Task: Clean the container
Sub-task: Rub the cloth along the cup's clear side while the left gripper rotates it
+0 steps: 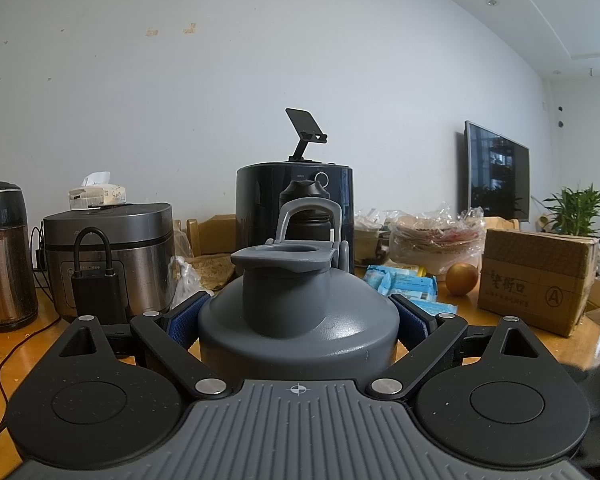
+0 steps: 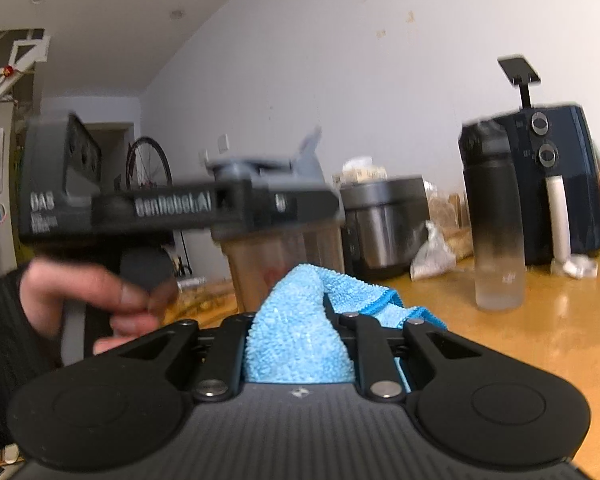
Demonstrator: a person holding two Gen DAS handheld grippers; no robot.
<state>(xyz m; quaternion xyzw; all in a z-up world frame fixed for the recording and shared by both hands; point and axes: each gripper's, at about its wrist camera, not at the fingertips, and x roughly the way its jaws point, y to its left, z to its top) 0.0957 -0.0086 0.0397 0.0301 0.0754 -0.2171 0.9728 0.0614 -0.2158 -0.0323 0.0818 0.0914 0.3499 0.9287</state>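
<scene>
A shaker bottle with a grey flip-top lid [image 1: 296, 320] fills the middle of the left wrist view, upright, its spout cap flipped open. My left gripper [image 1: 299, 316] is shut on it, the blue pads [image 1: 182, 320] pressing both sides of the lid. In the right wrist view the same bottle [image 2: 276, 256] shows its translucent body, held above the table by the left gripper [image 2: 300, 204] and a person's hand [image 2: 100, 300]. My right gripper [image 2: 296, 320] is shut on a light blue microfibre cloth [image 2: 300, 344], bunched between its fingers just in front of the bottle.
On the wooden table [image 2: 520, 340] stand a rice cooker [image 1: 108, 248], a dark air fryer [image 1: 296, 196], a black-to-clear bottle [image 2: 496, 220], a thermos [image 1: 2, 256], a cardboard box [image 1: 536, 280], an orange fruit [image 1: 462, 278] and blue packets [image 1: 404, 282].
</scene>
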